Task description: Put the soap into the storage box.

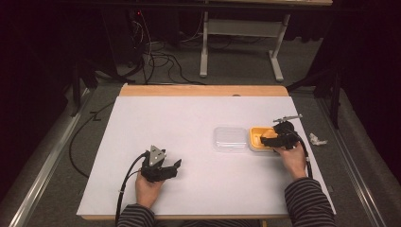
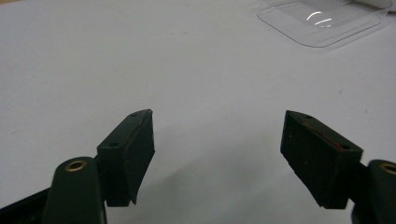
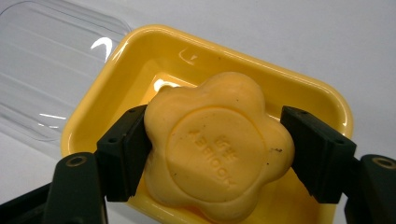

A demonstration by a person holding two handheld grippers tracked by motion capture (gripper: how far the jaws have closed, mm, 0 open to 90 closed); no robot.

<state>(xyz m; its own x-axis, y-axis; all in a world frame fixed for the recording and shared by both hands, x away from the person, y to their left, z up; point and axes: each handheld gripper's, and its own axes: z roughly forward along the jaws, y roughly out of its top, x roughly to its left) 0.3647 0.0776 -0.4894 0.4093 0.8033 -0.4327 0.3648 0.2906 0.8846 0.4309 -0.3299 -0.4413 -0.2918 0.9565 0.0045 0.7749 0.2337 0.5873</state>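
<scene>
In the right gripper view, nearest the camera, the right gripper has its two black jaws pressed against opposite sides of a yellow flower-shaped bar of soap, whose raised, embossed lettering and a few dark specks are readable here and nowhere else. The soap sits over the hollow of a glossy yellow rectangular plastic soap dish; whether its underside touches the dish floor cannot be told. Just beyond the dish's far left corner lies a clear rectangular plastic lid, ribbed and catching highlights, flat on the white counter. The left gripper view shows the left gripper with its jaws standing wide apart and nothing between them, hovering low over bare counter, and far off at the upper right the corner of the same clear lid. The high view supplies the layout the close views lack: at the near edge two striped sleeves and hands come in, the left gripper at the near left with its grey three-cornered plate on top and a black cable trailing back, well apart from everything else. Farther out on the right, the right gripper reaches over the yellow dish, hiding most of the soap. The clear lid lies just beside the dish on its left. Past the counter's right edge, a small crumpled white scrap rests on the grey floor, and beyond the counter's wooden far edge are cables and a white desk frame.
</scene>
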